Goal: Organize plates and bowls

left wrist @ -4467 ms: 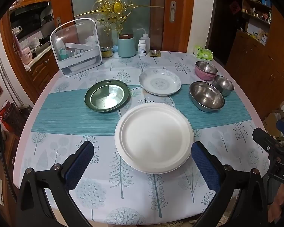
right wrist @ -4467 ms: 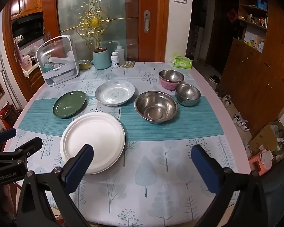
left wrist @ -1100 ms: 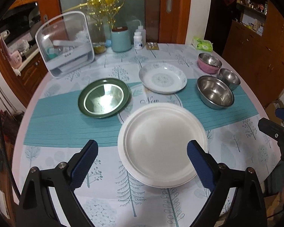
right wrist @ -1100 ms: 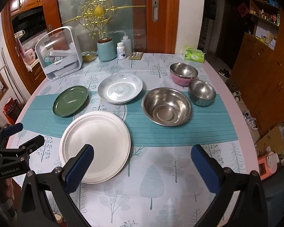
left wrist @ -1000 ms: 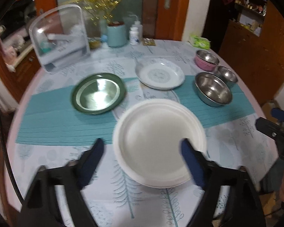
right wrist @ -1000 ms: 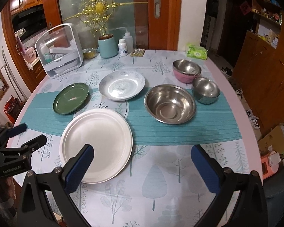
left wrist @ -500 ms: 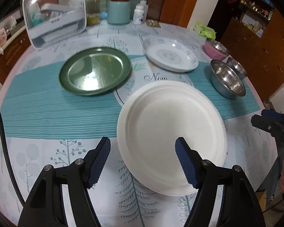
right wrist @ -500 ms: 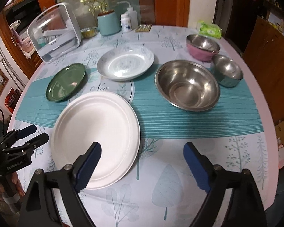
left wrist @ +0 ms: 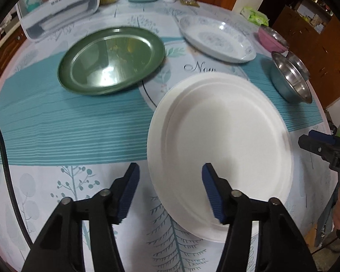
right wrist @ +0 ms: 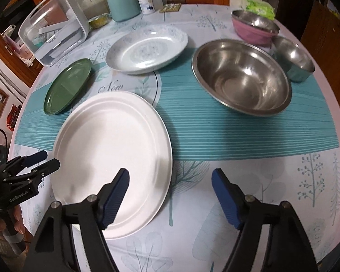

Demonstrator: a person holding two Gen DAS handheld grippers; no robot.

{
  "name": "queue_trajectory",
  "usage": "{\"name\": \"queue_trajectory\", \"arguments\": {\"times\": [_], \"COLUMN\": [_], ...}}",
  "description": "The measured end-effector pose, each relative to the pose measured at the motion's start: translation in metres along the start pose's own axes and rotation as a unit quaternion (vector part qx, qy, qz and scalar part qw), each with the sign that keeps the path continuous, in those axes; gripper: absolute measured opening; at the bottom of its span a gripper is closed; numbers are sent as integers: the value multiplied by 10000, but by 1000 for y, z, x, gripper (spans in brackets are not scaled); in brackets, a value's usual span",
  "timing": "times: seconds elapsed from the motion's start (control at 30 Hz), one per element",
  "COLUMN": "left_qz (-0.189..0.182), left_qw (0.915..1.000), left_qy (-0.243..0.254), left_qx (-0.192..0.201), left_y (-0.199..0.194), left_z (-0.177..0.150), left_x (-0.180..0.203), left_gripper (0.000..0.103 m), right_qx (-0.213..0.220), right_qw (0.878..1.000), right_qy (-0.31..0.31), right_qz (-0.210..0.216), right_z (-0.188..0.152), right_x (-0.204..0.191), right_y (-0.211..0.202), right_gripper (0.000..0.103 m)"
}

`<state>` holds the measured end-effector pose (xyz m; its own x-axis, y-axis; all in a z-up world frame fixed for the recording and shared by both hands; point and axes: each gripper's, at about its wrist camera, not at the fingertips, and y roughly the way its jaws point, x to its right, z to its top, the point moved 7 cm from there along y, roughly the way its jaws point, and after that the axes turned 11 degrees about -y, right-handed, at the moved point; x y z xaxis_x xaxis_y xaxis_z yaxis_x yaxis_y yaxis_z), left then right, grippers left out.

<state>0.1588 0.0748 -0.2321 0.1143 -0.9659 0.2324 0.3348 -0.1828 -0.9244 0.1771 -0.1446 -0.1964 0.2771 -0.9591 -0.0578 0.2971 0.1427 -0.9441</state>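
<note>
A large white plate (left wrist: 219,151) (right wrist: 111,156) lies at the table's near edge. My left gripper (left wrist: 168,189) is open, its jaws on either side of the plate's left rim. My right gripper (right wrist: 170,190) is open, its jaws on either side of the plate's right rim. A green plate (left wrist: 111,59) (right wrist: 66,86) and a patterned white plate (left wrist: 217,38) (right wrist: 147,47) lie behind. A large steel bowl (right wrist: 241,77) (left wrist: 290,83), a small steel bowl (right wrist: 293,59) and a pink bowl (right wrist: 253,27) with a steel bowl inside sit on the right.
A clear plastic bin (right wrist: 52,31), a teal canister (right wrist: 122,4), a white pill bottle (right wrist: 146,3) and a green tissue pack (right wrist: 258,6) stand along the far side. A teal runner (right wrist: 238,131) crosses the round table.
Both grippers have moved forward and down toward the white plate. Both jaw gaps have narrowed, and each gripper now spans one rim of the plate.
</note>
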Motion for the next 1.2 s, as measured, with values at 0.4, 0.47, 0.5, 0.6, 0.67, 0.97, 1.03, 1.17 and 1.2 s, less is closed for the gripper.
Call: {"name": "queue_trajectory", "arguments": {"times": [0.4, 0.47, 0.5, 0.6, 0.67, 0.97, 1.03, 1.17, 1.2], "left_qz": [-141, -170, -182, -163, -142, -129, -140, -170, -179], "left_qw": [9994, 9993, 9993, 9993, 9993, 9989, 9991, 9995, 9996], "left_qy": [-123, -124, -120, -98, -108, -261, -257, -197, -172], "left_qx": [-289, -302, -310, -328, -327, -363, -316, -167, -103], "left_y": [16, 17, 18, 17, 17, 14, 10, -11, -19], "left_z": [2, 3, 3, 2, 2, -1, -3, -8, -9], "left_x": [-4, -2, -2, -2, -2, -4, -4, -3, -3], "left_gripper": [46, 45, 43, 41, 40, 22, 22, 22, 22], "right_qx": [-430, -475, -500, -471, -465, -402, -365, -309, -273], "right_qw": [9984, 9981, 9979, 9978, 9972, 9982, 9984, 9987, 9987], "right_qy": [235, 251, 257, 240, 262, 225, 213, 180, 160], "right_qz": [271, 308, 334, 397, 527, 387, 383, 368, 389], "right_z": [-8, -9, -9, -9, -8, -12, -13, -15, -14], "right_x": [5, 3, 2, -1, -4, -5, -6, -11, -13], "right_y": [29, 32, 34, 35, 36, 30, 25, 10, 5], "right_gripper": [51, 48, 45, 37, 29, 22, 22, 22, 22]}}
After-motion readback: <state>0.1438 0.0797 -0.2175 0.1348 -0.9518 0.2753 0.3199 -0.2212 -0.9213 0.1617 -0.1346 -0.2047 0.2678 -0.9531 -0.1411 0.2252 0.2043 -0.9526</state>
